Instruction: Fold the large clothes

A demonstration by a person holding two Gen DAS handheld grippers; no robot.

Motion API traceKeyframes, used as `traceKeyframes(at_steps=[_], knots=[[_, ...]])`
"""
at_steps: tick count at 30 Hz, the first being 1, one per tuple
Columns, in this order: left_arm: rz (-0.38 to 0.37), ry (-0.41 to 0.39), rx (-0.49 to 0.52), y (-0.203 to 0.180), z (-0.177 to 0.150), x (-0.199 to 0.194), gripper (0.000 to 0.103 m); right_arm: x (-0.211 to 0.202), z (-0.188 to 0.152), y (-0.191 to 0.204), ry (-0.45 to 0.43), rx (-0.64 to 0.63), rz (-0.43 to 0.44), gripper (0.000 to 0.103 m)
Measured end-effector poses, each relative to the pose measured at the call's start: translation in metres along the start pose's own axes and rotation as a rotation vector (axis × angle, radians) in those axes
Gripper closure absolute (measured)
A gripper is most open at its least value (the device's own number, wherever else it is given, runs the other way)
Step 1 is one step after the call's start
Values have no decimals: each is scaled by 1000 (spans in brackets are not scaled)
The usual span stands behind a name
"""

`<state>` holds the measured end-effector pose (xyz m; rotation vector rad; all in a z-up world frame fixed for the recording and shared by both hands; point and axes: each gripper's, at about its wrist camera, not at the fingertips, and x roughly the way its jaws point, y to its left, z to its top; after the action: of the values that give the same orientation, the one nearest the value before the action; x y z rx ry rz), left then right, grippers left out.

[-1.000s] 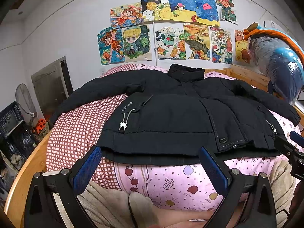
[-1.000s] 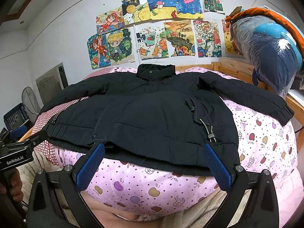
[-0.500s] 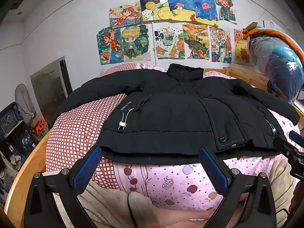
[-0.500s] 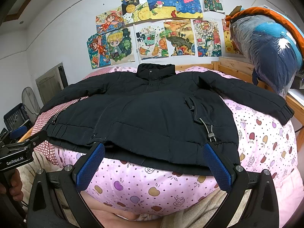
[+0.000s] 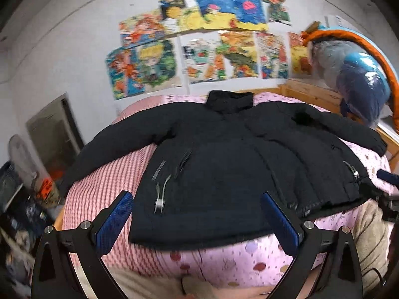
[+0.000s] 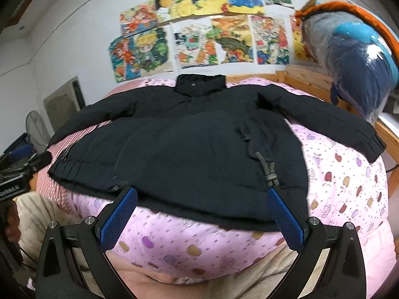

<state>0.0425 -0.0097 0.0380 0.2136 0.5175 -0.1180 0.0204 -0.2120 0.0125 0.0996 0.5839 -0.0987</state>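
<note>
— Looking along both claws, where does the black jacket (image 5: pixel 224 174) sit?

— Dead ahead of each, spread flat on the pink quilt (image 6: pixel 344 186). Its collar is at the top centre of both frames and its hem runs across the lower middle, just above the blue pads. So the body's long axis runs away from the claws, collar far and hem near, with both sleeves stretched out sideways.

— And the claws themselves?

— The left gripper (image 5: pixel 197 221) has its jaws spread wide with nothing between them; the right gripper (image 6: pixel 199 220) is the same. Neither touches the cloth.

— Which one is nearer what?

— In the left wrist view the hem's left corner lies just past the left pad, and the left sleeve (image 5: pixel 119 149) trails to the left edge of the frame. In the right wrist view the hem's right corner sits just above the right pad, and the right sleeve (image 6: pixel 324 122) runs to the right edge. I'd judge each claw takes its own side.

— Folded at all yet?

— No, it lies fully open.
</note>
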Motion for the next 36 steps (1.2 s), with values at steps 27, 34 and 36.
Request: traceKeyframes(at_steps=[27, 34, 36], knots=[[-287, 74, 285, -152, 207, 232, 0, 82, 39, -249, -102, 824, -431, 1], [-384, 160, 262, -227, 197, 312, 0, 96, -1, -283, -197, 1073, -419, 1], [-375, 198, 262, -237, 192, 332, 0, 103, -3, -286, -208, 1065, -434, 1]])
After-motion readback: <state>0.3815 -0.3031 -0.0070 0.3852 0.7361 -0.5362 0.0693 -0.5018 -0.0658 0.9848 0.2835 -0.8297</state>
